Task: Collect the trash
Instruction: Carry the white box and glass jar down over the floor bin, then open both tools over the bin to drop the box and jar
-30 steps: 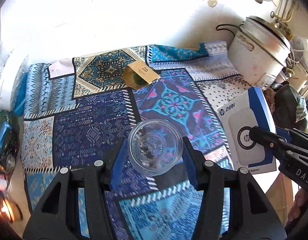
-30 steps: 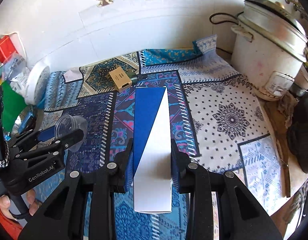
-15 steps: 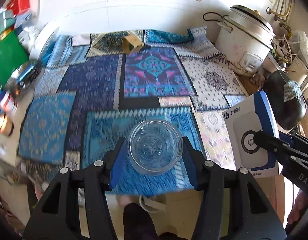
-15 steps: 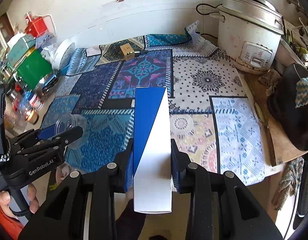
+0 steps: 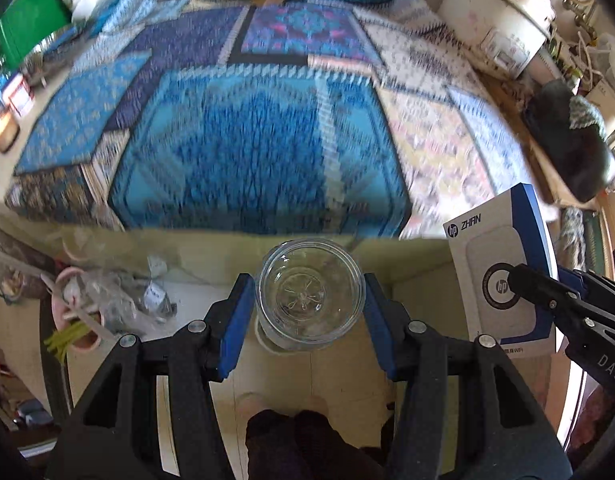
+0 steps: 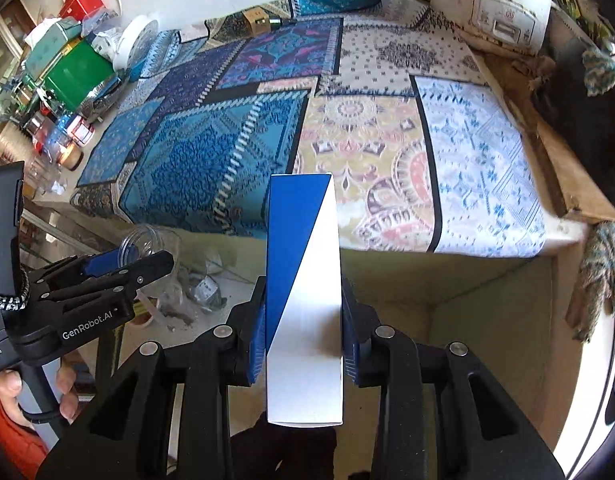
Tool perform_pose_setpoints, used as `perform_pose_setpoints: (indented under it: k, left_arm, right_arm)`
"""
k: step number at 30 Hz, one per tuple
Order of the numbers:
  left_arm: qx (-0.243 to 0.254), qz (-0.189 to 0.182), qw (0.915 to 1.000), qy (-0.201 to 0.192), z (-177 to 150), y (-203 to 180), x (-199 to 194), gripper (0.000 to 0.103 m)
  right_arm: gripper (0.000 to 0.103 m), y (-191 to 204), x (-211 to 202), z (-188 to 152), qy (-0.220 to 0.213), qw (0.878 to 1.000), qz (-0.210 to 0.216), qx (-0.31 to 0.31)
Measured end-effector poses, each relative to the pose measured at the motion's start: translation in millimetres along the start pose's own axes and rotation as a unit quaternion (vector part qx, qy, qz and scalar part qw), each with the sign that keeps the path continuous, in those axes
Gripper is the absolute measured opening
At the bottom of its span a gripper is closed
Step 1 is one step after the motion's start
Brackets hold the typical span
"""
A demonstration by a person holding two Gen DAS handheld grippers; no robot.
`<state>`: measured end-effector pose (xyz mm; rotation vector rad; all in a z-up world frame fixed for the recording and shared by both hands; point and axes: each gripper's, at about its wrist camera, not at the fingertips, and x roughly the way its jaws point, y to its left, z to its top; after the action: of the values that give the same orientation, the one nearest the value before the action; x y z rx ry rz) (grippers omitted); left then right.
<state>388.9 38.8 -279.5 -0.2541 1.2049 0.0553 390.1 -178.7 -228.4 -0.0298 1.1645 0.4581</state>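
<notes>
My left gripper (image 5: 307, 312) is shut on a clear plastic cup (image 5: 310, 294), held over the floor just off the table's front edge. My right gripper (image 6: 303, 332) is shut on a white and blue HP box (image 6: 303, 300), held upright beside the table edge. The box also shows at the right of the left wrist view (image 5: 503, 280), and the cup and left gripper show at the left of the right wrist view (image 6: 147, 244). A small brown carton (image 6: 256, 20) lies at the far side of the patterned tablecloth (image 6: 347, 120).
A white rice cooker (image 6: 495, 4) stands at the table's back right. Boxes, jars and tins (image 6: 67, 80) crowd the left edge. A dark hat (image 5: 567, 148) lies at the right. A pink bin with trash (image 5: 87, 312) stands on the floor below left.
Both grippers have pulled back from the table with their loads, and now hang over the floor past the front edge. The pink bin has come into view.
</notes>
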Motion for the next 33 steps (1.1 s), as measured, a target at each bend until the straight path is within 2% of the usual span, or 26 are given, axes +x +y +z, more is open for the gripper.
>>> perform_pose_setpoints:
  k: [5, 13, 16, 23, 29, 33]
  left_arm:
    - [0.007, -0.007, 0.9984, 0.056, -37, 17, 62, 0.053]
    - [-0.007, -0.014, 0.9921, 0.124, -100, 62, 210, 0.053]
    - [-0.017, -0.022, 0.9902, 0.137, -122, 80, 267, 0.053]
    - [-0.059, -0.047, 0.9846, 0.158, -170, 120, 404, 0.053]
    - [-0.093, -0.056, 0.981, 0.161, -197, 134, 491, 0.053]
    - [-0.115, -0.058, 0.9765, 0.173, -210, 144, 532, 0.053]
  right_arm:
    - [0.029, -10, 61, -35, 0.047, 0.998, -0.008, 0.034]
    - [0.029, -29, 192, -89, 0.092, 0.994, -0.026, 0.058]
    - [0.029, -33, 252, -108, 0.097, 0.993, -0.028, 0.054]
    - [0.029, -43, 395, -148, 0.131, 0.99, -0.005, 0.048]
    - [0.029, -43, 483, -172, 0.16, 0.987, 0.001, 0.033]
    - [0.03, -34, 528, -181, 0.183, 0.983, -0.007, 0.006]
